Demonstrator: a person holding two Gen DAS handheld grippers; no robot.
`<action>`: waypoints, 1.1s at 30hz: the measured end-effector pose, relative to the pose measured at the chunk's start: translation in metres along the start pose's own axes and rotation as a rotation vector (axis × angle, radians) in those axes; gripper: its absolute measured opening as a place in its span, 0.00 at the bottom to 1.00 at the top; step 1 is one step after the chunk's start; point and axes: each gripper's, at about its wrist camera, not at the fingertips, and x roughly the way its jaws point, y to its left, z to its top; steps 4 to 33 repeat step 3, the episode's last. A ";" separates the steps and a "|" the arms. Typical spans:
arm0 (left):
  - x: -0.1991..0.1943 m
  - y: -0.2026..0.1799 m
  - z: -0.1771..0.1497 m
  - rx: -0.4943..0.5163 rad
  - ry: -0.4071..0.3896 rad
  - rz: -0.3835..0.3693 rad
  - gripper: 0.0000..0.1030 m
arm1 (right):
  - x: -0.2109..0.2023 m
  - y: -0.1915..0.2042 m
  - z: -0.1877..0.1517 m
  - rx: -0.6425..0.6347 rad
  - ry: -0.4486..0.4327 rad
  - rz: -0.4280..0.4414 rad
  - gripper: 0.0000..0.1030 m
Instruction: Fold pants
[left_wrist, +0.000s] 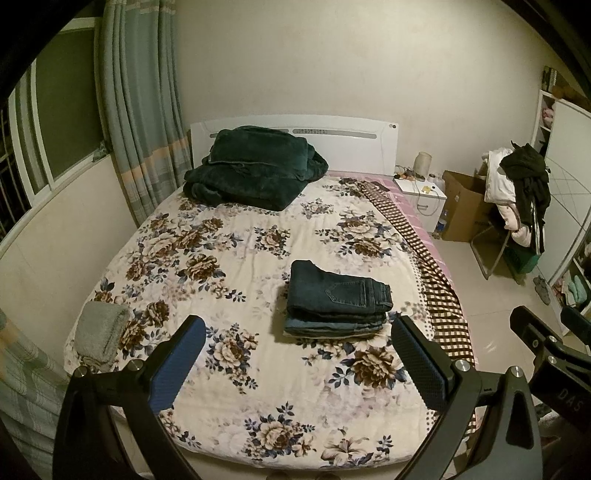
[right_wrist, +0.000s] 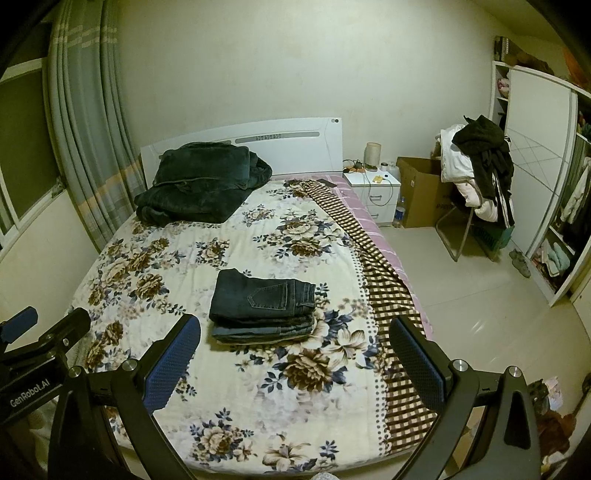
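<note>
A stack of folded dark blue jeans (left_wrist: 338, 299) lies on the floral bedspread (left_wrist: 236, 236), right of the bed's middle; it also shows in the right wrist view (right_wrist: 263, 306). The top pair lies back pocket up. My left gripper (left_wrist: 299, 354) is open and empty, held above the foot of the bed, short of the stack. My right gripper (right_wrist: 295, 354) is open and empty, also held back from the stack. Each gripper shows at the edge of the other's view.
A dark green folded blanket (left_wrist: 255, 170) lies by the white headboard (left_wrist: 354, 144). A grey folded cloth (left_wrist: 99, 332) lies at the bed's left edge. A checked brown sheet (right_wrist: 388, 295) hangs along the right side. A nightstand (right_wrist: 373, 188), a cardboard box (right_wrist: 421, 192) and a chair piled with clothes (right_wrist: 476, 173) stand to the right.
</note>
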 end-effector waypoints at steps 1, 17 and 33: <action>0.000 0.000 0.000 0.001 -0.001 0.000 0.99 | 0.001 0.002 0.001 -0.001 0.000 0.002 1.00; -0.002 0.003 0.003 0.000 -0.004 0.003 0.99 | 0.000 0.001 0.001 -0.001 -0.001 0.002 1.00; -0.002 0.003 0.003 0.000 -0.004 0.003 0.99 | 0.000 0.001 0.001 -0.001 -0.001 0.002 1.00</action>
